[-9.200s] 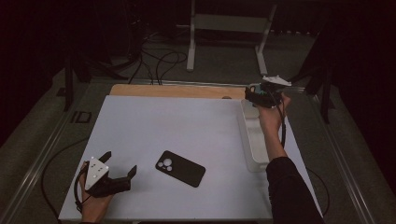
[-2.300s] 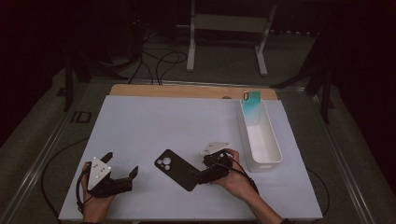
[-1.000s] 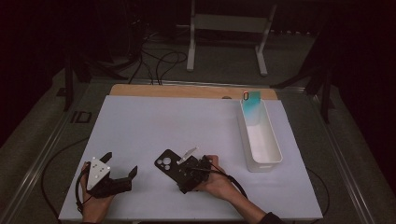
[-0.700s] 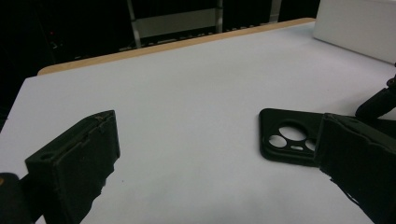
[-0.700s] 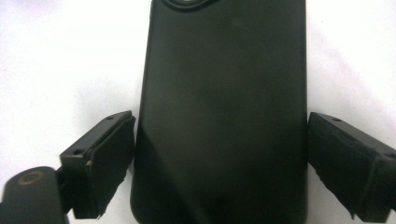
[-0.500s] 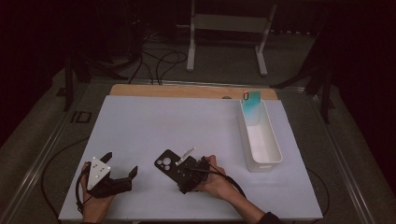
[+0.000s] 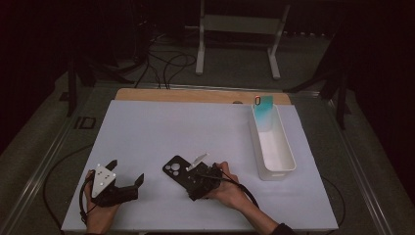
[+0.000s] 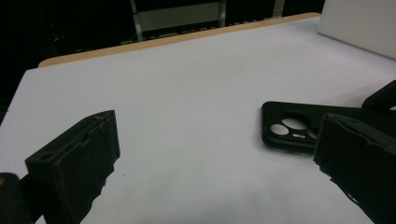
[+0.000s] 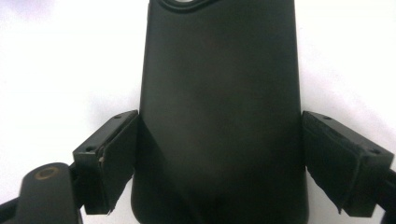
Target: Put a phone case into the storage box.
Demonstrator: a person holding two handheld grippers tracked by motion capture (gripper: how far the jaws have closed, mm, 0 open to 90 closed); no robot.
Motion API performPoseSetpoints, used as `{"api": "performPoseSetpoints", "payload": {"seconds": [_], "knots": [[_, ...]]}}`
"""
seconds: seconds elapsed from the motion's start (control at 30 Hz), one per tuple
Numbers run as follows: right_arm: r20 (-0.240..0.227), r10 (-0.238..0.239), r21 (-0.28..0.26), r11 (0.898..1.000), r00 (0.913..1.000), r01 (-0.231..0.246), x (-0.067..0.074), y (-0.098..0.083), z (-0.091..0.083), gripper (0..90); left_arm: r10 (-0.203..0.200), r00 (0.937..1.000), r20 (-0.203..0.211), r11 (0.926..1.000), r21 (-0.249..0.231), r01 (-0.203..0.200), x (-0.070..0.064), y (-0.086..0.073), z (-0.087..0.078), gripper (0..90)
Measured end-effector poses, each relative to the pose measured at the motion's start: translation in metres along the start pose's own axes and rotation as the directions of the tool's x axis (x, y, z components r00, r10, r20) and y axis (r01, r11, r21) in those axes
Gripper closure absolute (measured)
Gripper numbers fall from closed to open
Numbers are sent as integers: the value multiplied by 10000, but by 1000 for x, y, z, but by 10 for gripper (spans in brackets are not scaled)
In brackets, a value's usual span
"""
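Note:
A black phone case point(image 7: 173, 169) lies flat on the white mat, camera cut-outs toward the far left. My right gripper point(image 7: 190, 179) lies level over its near end. In the right gripper view the case point(image 9: 219, 70) runs up between the two pads, which have just been closing and now sit against its long edges; the right gripper point(image 9: 219, 154) is shut on it. My left gripper point(image 7: 127, 170) rests at the mat's front left, open with nothing between its jaws. From the left gripper point(image 8: 219, 135) the case point(image 8: 294, 133) lies ahead to the right.
A long white bin point(image 7: 288, 166) stands along the right side of the mat point(image 7: 195, 127), with a teal card-like thing point(image 7: 265, 110) upright at its far end. A wooden table edge point(image 7: 195, 95) runs behind; cables and a stand's legs lie on the floor beyond.
Earlier the right hand was at the bin's far end, then came down beside the case and onto it. Over the last second both hands have held still.

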State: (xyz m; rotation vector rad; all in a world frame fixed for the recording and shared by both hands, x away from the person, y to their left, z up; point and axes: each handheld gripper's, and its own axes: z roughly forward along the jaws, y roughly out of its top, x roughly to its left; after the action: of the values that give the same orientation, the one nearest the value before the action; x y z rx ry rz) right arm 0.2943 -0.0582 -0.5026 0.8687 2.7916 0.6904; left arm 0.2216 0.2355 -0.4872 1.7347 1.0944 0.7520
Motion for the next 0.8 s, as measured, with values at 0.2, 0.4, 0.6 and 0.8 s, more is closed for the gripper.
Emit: {"api": "performPoseSetpoints", "payload": {"seconds": [0.2, 0.4, 0.6, 0.8], "knots": [[-77, 364, -401, 9985, 9993, -367, -4, 0, -9, 148, -122, 9999, 68, 9999, 4, 122, -1, 2, 0, 7], [-111, 596, -831, 9947, 9982, -603, -11, -2, -19, 147, -346, 9990, 282, 9994, 27, 346, -5, 7, -1, 7], [-79, 846, -1401, 9865, 9964, -849, -17, -5, -32, 147, -635, 9963, 575, 9979, 115, 630, -8, 14, -3, 7], [-95, 1294, -1964, 9720, 9915, -1287, -25, -8, -46, 147, -640, 9951, 751, 9979, 130, 632, -14, 28, -6, 7]]}}
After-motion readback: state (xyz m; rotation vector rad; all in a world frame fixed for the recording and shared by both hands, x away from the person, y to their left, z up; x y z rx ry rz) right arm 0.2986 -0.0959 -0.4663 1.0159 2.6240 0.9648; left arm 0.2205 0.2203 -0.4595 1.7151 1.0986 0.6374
